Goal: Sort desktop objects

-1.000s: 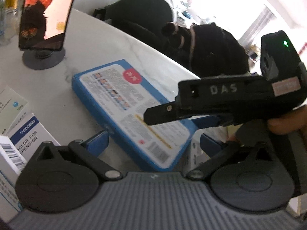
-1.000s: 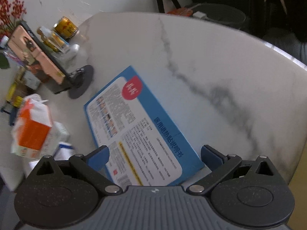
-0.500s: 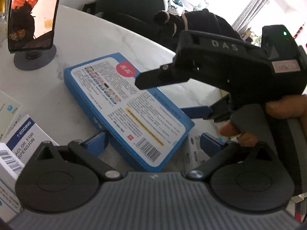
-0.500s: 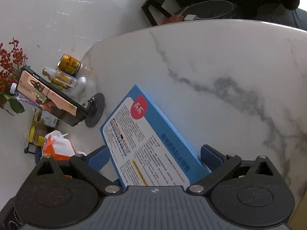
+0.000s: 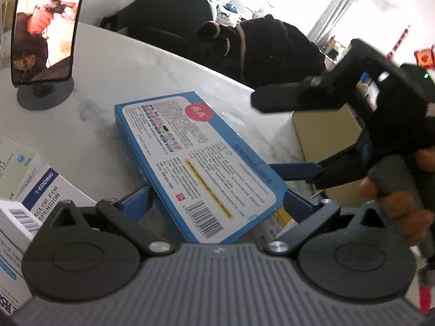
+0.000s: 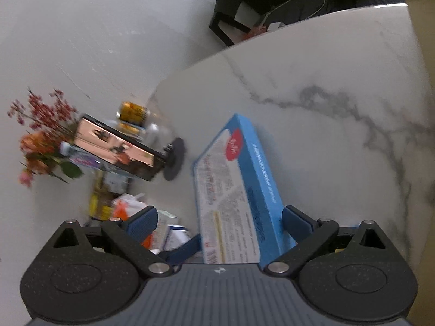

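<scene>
Left gripper (image 5: 217, 199): fingers spread wide, nothing pinched. The near end of the blue box (image 5: 201, 160) sits in the gap, its long edge close against the left pad.

Right gripper (image 6: 218, 221): also spread, not clamped. The left view shows it low at the box's right side, held by a hand (image 5: 402, 206), with one blue finger reaching to the box's right long edge.

Blue box: label side up, near the table's right edge. Its near corner overlaps a small white pack (image 5: 274, 224). A second ago the right gripper hovered above the label; it has since dropped beside the box. In the right view the box, flat before, now shows its side face, though the camera's own roll may account for some of that. Judgement: the box is being tipped or steered between both tools, and no firm grasp is made yet, so sorting of this item is only begun.

Medicine cartons (image 5: 40, 190): near left, unsorted.

Marble table (image 5: 114, 87): bare at centre.

Phone on stand (image 5: 43, 27): far left.

Cans (image 6: 133, 111) and flowers (image 6: 40, 135): beyond the phone.

Cardboard carton (image 5: 326, 135): off the right edge.

Chairs with dark garments (image 5: 272, 49): far side.
</scene>
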